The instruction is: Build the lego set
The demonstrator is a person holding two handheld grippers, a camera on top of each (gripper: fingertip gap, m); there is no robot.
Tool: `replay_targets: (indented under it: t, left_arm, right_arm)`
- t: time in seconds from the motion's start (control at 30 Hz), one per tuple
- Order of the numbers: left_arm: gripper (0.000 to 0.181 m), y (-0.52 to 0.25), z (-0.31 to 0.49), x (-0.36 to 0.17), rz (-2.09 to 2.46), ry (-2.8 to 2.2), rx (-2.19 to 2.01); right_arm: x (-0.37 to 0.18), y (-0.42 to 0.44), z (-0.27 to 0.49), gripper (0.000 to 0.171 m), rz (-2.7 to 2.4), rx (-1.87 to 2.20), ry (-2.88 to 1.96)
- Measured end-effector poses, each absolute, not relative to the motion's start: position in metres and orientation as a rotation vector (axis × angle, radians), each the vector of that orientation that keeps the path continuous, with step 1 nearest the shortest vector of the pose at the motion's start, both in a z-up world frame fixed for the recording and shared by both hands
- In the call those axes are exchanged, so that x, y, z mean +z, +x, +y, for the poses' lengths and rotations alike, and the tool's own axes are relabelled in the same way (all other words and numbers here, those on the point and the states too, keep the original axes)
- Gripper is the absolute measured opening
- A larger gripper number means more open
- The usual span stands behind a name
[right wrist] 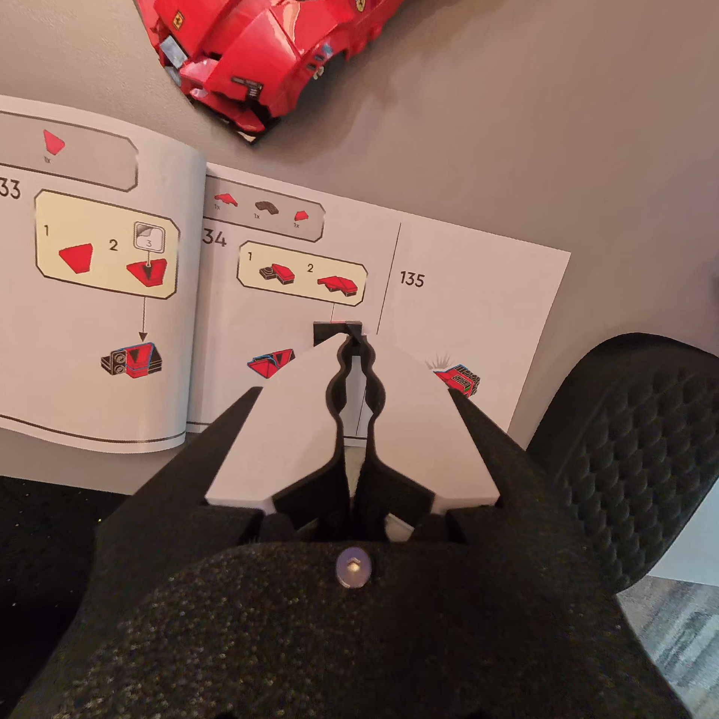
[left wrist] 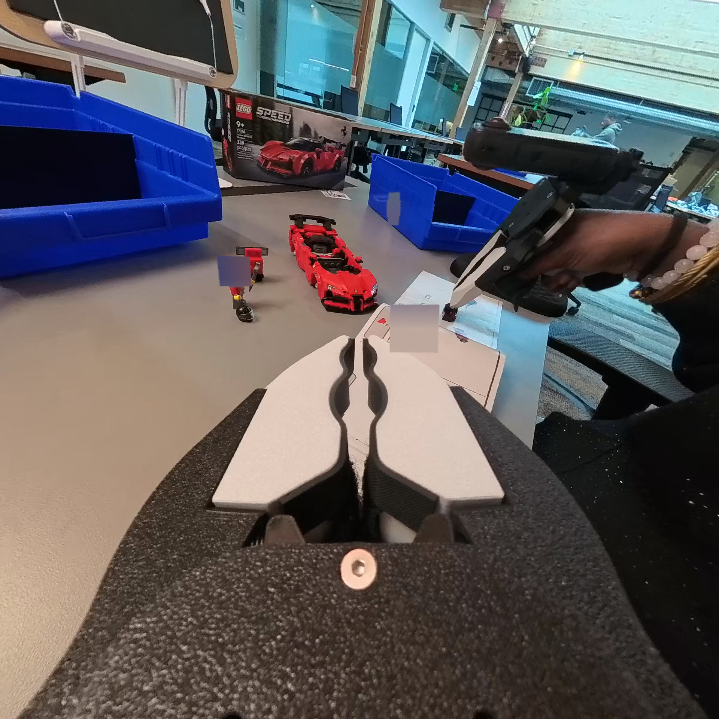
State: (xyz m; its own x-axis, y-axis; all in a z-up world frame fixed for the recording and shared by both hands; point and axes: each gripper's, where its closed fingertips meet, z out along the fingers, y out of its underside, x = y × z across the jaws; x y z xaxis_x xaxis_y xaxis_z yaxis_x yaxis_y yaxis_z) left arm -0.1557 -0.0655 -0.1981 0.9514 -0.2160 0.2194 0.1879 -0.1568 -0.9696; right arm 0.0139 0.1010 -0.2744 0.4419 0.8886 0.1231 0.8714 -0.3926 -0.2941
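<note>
Pressure from my right gripper, clamped on the small black-and-red brick piece, should stay gentle above the open paper instruction booklet; my left gripper idles nearly closed, empty.

The grey desk carries a large blue bin at the far left and a second blue bin at the far right, with the set's box standing upright between them at the back. In the open middle lies the red car, its nose pointing toward the near edge, and to its left, apart from it, stand a small red sub-build and a minifigure with a black helmet just beside it. The open instruction booklet lies flat at the near right edge, just in front of the car's nose, and a small red-and-black piece is over its page.
</note>
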Motion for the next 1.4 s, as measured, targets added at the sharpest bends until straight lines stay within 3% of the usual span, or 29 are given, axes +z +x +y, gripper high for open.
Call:
replay_targets:
  t: [0.8, 1.0, 1.17, 1.27, 1.4]
  left_arm:
    - [0.003, -0.153, -0.064, -0.201, 0.034, -1.72, -0.354]
    - [0.003, -0.154, -0.065, -0.201, 0.028, -1.715, -0.361]
    - [0.004, -0.151, -0.064, -0.203, 0.056, -1.735, -0.356]
    - [0.004, -0.147, -0.064, -0.203, 0.089, -1.739, -0.357]
    - [0.005, -0.142, -0.065, -0.201, 0.167, -1.745, -0.318]
  right_arm:
    - [-0.277, 0.013, 0.102, 0.006, -1.586, 0.234, -2.402]
    - [-0.276, 0.009, 0.103, 0.025, -1.582, 0.363, -2.367]
    - [-0.267, 0.013, 0.105, 0.027, -1.612, 0.493, -2.342]
    - [-0.257, 0.015, 0.105, 0.028, -1.756, 0.575, -2.197]
    - [-0.233, 0.011, 0.096, 0.029, -2.155, 0.75, -1.548]
